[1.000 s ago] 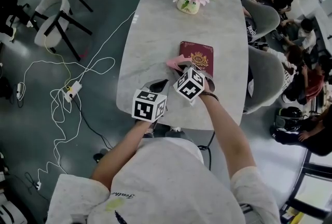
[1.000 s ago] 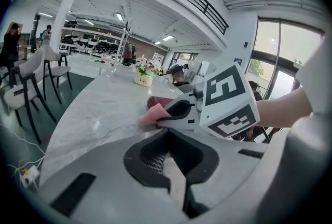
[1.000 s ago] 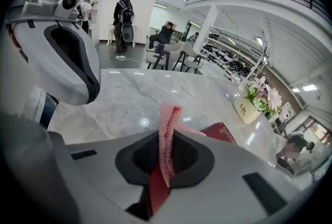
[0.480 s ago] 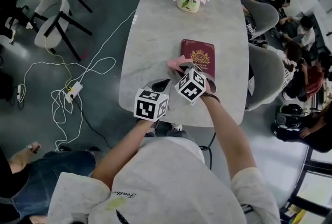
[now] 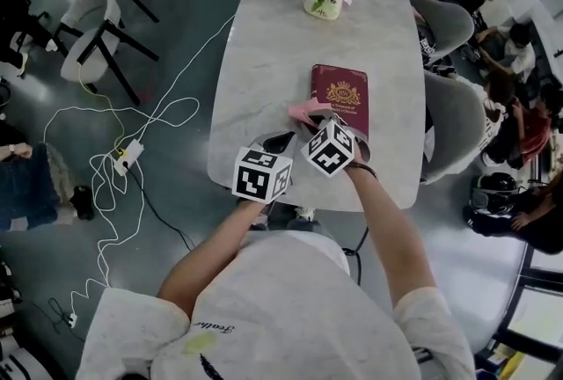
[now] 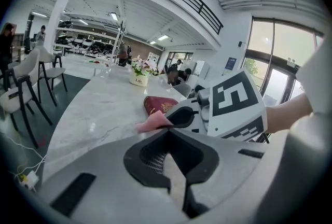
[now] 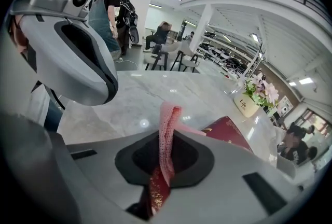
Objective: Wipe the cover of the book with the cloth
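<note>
The dark red book [image 5: 339, 97] lies flat and closed on the marble table [image 5: 281, 44], its gold emblem facing up. The right gripper [image 5: 318, 119] sits at the book's near left corner. Its jaws are closed on the pink cloth [image 5: 306, 112], and a fold of the cloth stands up out of them. The cloth's free end hangs over the book's left edge, but it is not clear whether it touches the cover. The left gripper [image 5: 274, 143] is further to the left of the book and nearer the person, just beside the right gripper. Its jaws stand a narrow gap apart with nothing between them, and pale table shows through the slit. Well beyond the book's far end stands a pot of pink flowers [image 5: 322, 2]. On the book's right side, 2 grey chairs [image 5: 457, 127] are drawn up to the table.
</note>
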Tool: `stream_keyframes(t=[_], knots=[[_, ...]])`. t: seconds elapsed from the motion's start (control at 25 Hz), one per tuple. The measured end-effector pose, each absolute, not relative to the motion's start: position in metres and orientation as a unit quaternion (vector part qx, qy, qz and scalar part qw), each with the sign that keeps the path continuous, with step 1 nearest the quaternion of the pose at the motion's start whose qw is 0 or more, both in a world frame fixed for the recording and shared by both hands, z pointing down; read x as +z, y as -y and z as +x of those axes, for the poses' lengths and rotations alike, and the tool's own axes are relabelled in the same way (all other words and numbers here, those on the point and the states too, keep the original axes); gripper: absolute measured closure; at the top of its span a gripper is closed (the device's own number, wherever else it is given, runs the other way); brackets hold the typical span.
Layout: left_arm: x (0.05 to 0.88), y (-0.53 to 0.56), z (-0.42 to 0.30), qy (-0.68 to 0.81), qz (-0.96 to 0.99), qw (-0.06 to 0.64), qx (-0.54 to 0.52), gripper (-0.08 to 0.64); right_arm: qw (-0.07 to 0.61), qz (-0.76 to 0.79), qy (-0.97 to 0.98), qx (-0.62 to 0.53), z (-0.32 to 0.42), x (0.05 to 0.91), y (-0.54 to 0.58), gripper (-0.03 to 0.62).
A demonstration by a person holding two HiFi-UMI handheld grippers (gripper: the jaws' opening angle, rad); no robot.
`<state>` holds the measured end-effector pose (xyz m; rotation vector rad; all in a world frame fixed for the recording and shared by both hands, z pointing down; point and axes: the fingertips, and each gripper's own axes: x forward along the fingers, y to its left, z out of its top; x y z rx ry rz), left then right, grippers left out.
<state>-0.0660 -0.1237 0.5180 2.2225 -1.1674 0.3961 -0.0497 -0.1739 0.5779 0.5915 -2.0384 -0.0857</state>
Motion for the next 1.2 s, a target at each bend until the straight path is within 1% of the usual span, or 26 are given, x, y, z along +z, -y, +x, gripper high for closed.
stream_keyframes(t=[0.68, 1.0, 1.2], knots=[[0.512, 0.112, -0.073, 0.415, 0.851, 0.286, 0.146, 0.552, 0.474, 0.281, 0.834, -0.002, -0.054, 0.576, 0.145, 0.572], [0.512, 0.108, -0.071, 0.396, 0.859, 0.291, 0.145, 0.552, 0.458, 0.311, 0.832, 0.031, -0.053, 0.576, 0.132, 0.572], [0.511, 0.107, -0.060, 0.384, 0.864, 0.291, 0.147, 0.552, 0.435, 0.334, 0.834, 0.061, -0.043, 0.572, 0.132, 0.572]])
